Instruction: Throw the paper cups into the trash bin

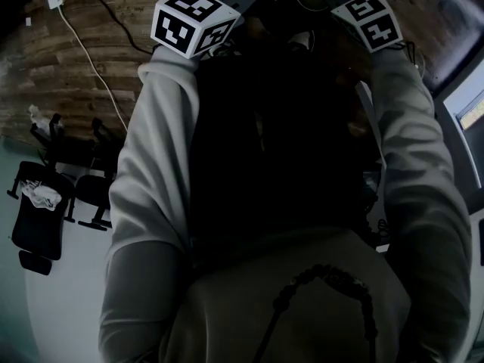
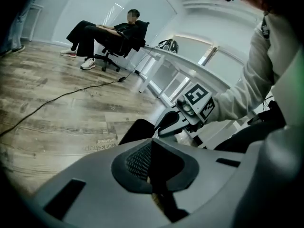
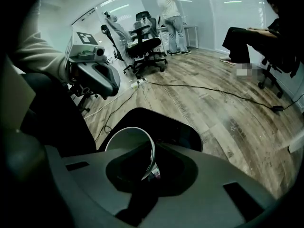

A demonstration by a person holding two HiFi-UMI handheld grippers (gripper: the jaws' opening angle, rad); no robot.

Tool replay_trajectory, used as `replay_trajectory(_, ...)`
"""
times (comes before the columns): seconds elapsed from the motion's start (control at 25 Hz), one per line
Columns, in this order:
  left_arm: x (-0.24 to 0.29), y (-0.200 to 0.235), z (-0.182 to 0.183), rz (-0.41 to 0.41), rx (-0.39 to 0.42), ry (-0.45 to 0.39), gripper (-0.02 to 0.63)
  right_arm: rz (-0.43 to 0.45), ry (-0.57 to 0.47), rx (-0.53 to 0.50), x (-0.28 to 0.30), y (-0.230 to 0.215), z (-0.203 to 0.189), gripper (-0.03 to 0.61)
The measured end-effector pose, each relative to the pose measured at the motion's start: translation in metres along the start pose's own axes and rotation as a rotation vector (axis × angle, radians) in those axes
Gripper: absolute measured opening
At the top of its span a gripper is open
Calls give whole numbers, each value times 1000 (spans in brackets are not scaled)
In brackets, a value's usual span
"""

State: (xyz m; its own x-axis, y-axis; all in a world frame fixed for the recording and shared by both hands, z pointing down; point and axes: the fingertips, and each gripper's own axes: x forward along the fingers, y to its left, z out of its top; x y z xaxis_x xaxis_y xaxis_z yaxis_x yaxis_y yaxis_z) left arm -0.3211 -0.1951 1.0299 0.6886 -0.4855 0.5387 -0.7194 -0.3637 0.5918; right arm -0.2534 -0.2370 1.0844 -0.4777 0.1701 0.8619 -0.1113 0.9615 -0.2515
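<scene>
Cup [image 3: 128, 139] sits pinched inside right tool [image 3: 147, 172].

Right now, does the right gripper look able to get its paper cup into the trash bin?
Probably yes. The right gripper is shut on the paper cup, and the trash bin lies open just beyond it with nothing between them; the left gripper stands off to one side.
</scene>
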Motion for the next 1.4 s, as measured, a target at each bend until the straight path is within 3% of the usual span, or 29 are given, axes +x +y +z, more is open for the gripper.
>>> replay_trajectory(0.52,11,-13,-15,-7,7,11,-6,-13,16,74,28,5,-25,46)
replay_trajectory(0.64,9,-23,-17,-48,-28,-13,-6,-17,17,105,21,4,-25,104)
replay_trajectory(0.84,-15,-32,-27,-1,-126,-44,-6,-29,27,130,-12,16,-21,115)
replay_trajectory(1.12,-33,-107,-29,-19,-205,-22,-6,-35,24,140,-87,45,-1,115)
replay_trajectory(1.28,-68,-156,-4,-36,-207,-11,-6,-31,45,153,-138,69,11,112)
replay_trajectory(1.4,-105,-179,24,-19,-226,-43,-6,-22,55,138,-177,93,36,53)
